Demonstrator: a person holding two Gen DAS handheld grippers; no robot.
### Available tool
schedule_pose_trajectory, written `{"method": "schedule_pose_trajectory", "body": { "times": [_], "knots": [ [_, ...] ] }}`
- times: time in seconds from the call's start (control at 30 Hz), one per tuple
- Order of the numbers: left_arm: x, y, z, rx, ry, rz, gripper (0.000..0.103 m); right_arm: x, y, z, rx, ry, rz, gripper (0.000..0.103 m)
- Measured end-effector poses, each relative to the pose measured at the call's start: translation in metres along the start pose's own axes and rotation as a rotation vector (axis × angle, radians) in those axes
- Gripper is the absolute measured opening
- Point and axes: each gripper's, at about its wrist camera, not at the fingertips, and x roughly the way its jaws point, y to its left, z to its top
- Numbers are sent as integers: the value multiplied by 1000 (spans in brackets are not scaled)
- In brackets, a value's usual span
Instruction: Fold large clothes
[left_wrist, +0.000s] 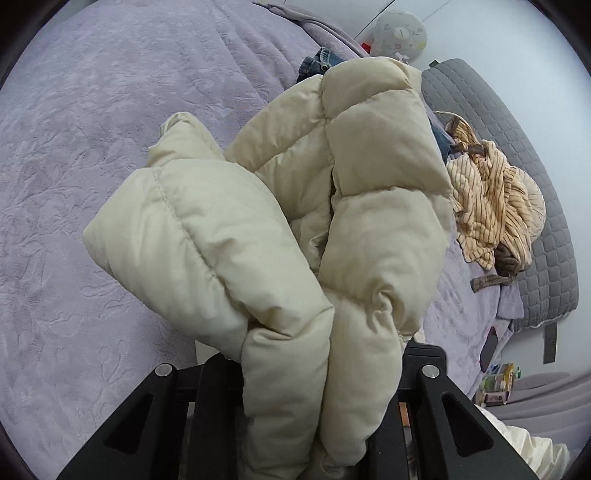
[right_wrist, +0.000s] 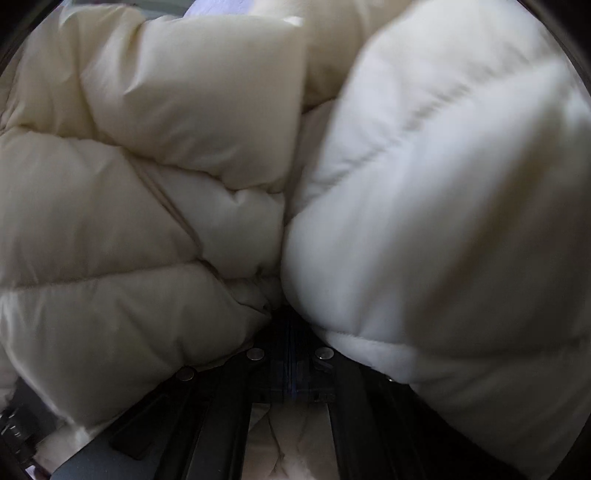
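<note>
Left wrist view: left gripper (left_wrist: 317, 417) clamps a cream puffer jacket (left_wrist: 295, 221) above a lavender bedspread (left_wrist: 110, 147), striped clothing (left_wrist: 487, 199) nearby. Right wrist view shows only jacket (right_wrist: 184, 184) billowing around right gripper (right_wrist: 291, 369), pinched on it.

You have one cream puffer jacket (left_wrist: 280, 229), quilted in fat stitched sections, bunched into thick rolls rather than laid flat. In the left wrist view it fills the centre of the frame, rising from the bottom edge toward the upper right, lifted above what lies behind it. In the right wrist view the same jacket (right_wrist: 177, 192) crowds nearly the whole frame, creamy at left, paler and blurred at right
</note>
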Motion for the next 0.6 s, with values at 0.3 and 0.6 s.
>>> {"method": "schedule_pose_trajectory", "body": {
  "times": [0.3, 0.6],
  "knots": [
    [-12, 11, 1, -22, -10, 28, 25, -92, 18, 33, -140, -157, -56, 0],
    [13, -22, 2, 50, 10, 75, 25, 13, -16, 114, -67, -14, 166, 0]
  ]
}}
